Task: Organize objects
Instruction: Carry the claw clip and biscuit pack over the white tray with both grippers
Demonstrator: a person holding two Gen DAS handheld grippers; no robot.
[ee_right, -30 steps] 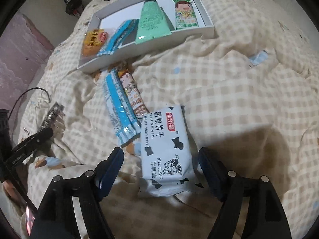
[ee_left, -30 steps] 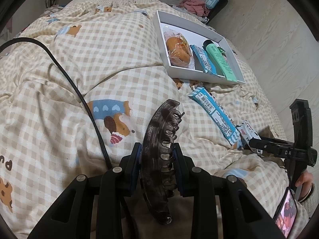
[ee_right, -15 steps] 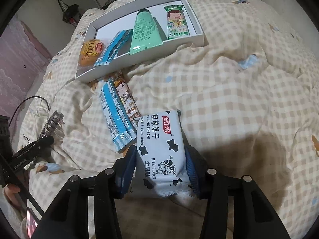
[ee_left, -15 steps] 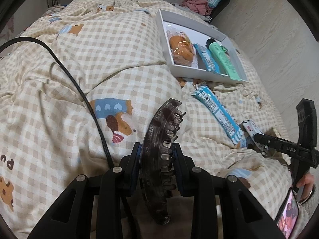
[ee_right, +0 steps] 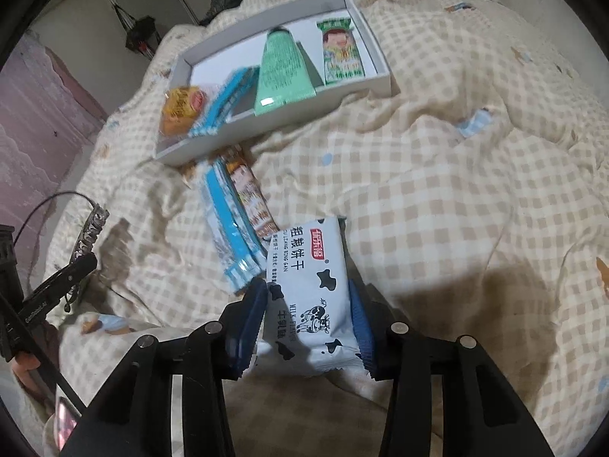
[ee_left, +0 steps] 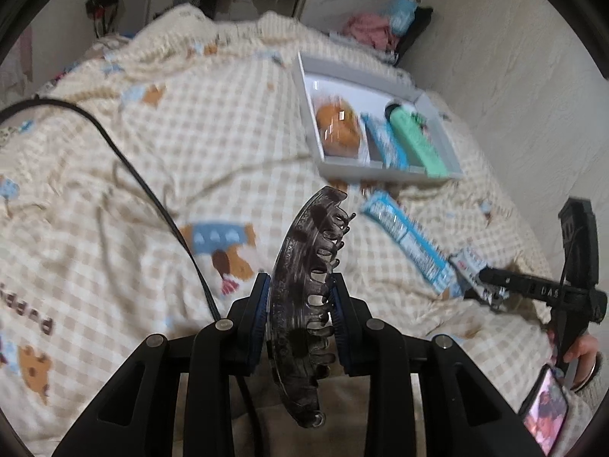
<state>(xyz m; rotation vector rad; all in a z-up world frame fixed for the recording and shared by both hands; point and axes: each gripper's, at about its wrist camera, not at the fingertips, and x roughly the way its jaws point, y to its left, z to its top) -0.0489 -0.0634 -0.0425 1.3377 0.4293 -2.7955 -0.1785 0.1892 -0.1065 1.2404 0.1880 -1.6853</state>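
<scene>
My left gripper (ee_left: 300,293) is shut on a dark brown hair claw clip (ee_left: 304,266) and holds it above the checked bedspread. My right gripper (ee_right: 308,304) is shut on a white milk biscuit packet (ee_right: 308,289) with cow spots, lifted a little off the bed. A white tray (ee_right: 365,26) lies further back; it also shows in the left wrist view (ee_left: 304,76). It holds an orange bun (ee_left: 338,133), a blue bar (ee_left: 382,144), a green tube (ee_right: 281,68) and a green snack packet (ee_right: 340,51).
A blue bar wrapper (ee_right: 232,224) and a brown snack stick (ee_right: 249,198) lie on the bedspread just before the tray. A black cable (ee_left: 152,198) runs across the bed at left. Clothes (ee_left: 373,30) lie on the floor beyond.
My right gripper closed on the milk biscuit packet and lifted it. My left gripper rose and moved forward with the hair clip still held.
</scene>
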